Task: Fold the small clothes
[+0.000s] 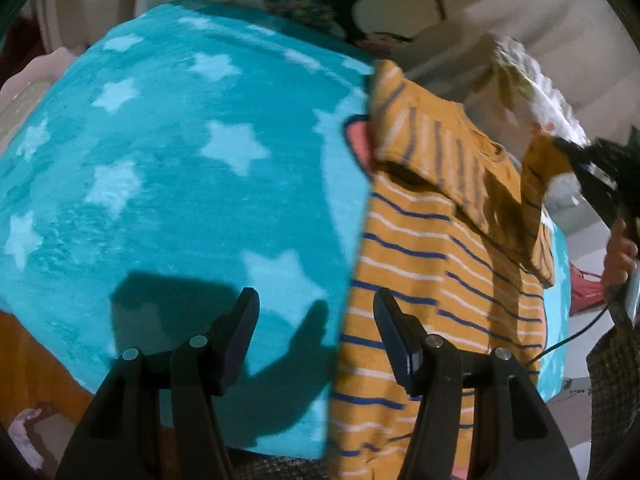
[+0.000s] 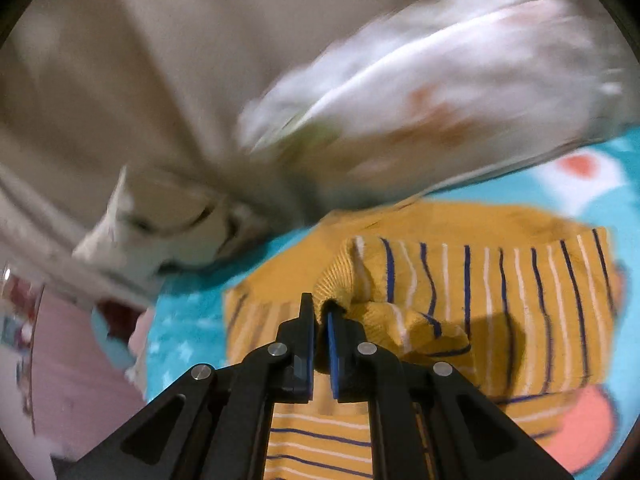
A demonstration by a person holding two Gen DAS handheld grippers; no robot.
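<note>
A small mustard-yellow shirt (image 1: pixel 424 264) with blue and white stripes lies on a turquoise star blanket (image 1: pixel 172 168). My left gripper (image 1: pixel 316 300) is open and empty, hovering over the shirt's left edge. My right gripper (image 2: pixel 320 312) is shut on the shirt's yellow sleeve cuff (image 2: pixel 340 280) and holds it lifted over the shirt body (image 2: pixel 520 300). In the left wrist view the right gripper (image 1: pixel 572 152) shows at the far right, holding the raised sleeve, which is folded across the shirt.
A white patterned garment (image 2: pixel 420 92) lies blurred behind the shirt, by a beige cushion (image 2: pixel 140 60). Pink fabric (image 2: pixel 72 368) sits at the left. A dark printed cloth (image 1: pixel 320 4) lies beyond the blanket. A hand and cable (image 1: pixel 620 256) are at the right edge.
</note>
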